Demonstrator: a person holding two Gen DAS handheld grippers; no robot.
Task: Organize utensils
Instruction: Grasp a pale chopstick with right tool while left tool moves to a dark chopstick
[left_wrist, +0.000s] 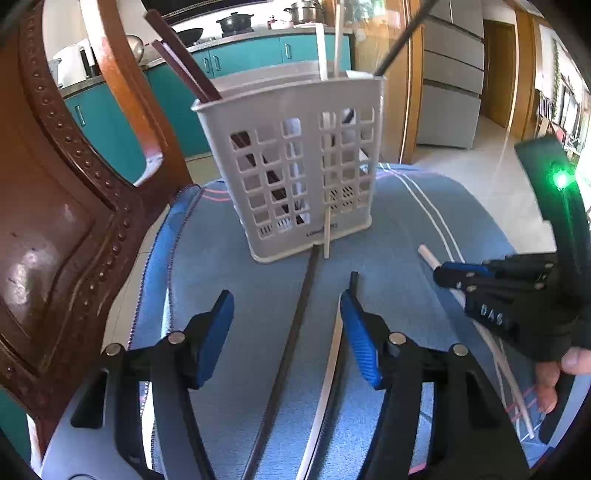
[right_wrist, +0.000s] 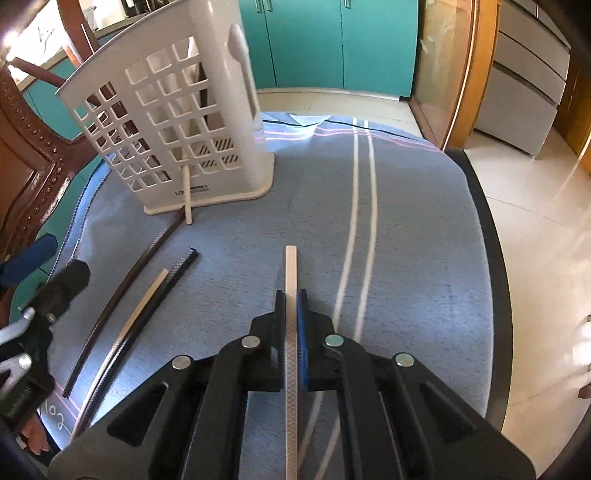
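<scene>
While the right gripper (right_wrist: 291, 295) is clamped on a white chopstick (right_wrist: 290, 273), we judge we're mid-pickup: stick grasped, not yet lifted clear of the cloth (right_wrist: 424, 229). Its tip points forward, away from us, over the cloth; its tail runs back under the gripper body.

The left gripper (left_wrist: 288, 314) is wide open and holds nothing. It hovers over a black chopstick (left_wrist: 295, 321), which lies between its fingers and runs up to the foot of the basket (left_wrist: 291, 162). A second black stick (right_wrist: 155, 299) and a white one (right_wrist: 140, 310) lie side by side just beside its right finger (left_wrist: 356, 332).

The basket stands upright near the far edge of the table, just beside the chair (left_wrist: 55, 184). Already in it: dark brown sticks (left_wrist: 177, 59) in the left compartment, white ones (left_wrist: 328, 48) and a black one (left_wrist: 402, 40) on the right. One short white stick (left_wrist: 326, 232) leans against the outside front wall.

Next move, as we read it: lift the white stick, tilt it to near vertical, drop it into the right compartment with the other white ones.

Watch items:
- the sticks already standing there crowd the opening;
- the basket looks light and could tip or slide if we knock the rim;
- the leaning stick sits in the approach path;
- the left gripper is near, so keep the arcs apart.
</scene>
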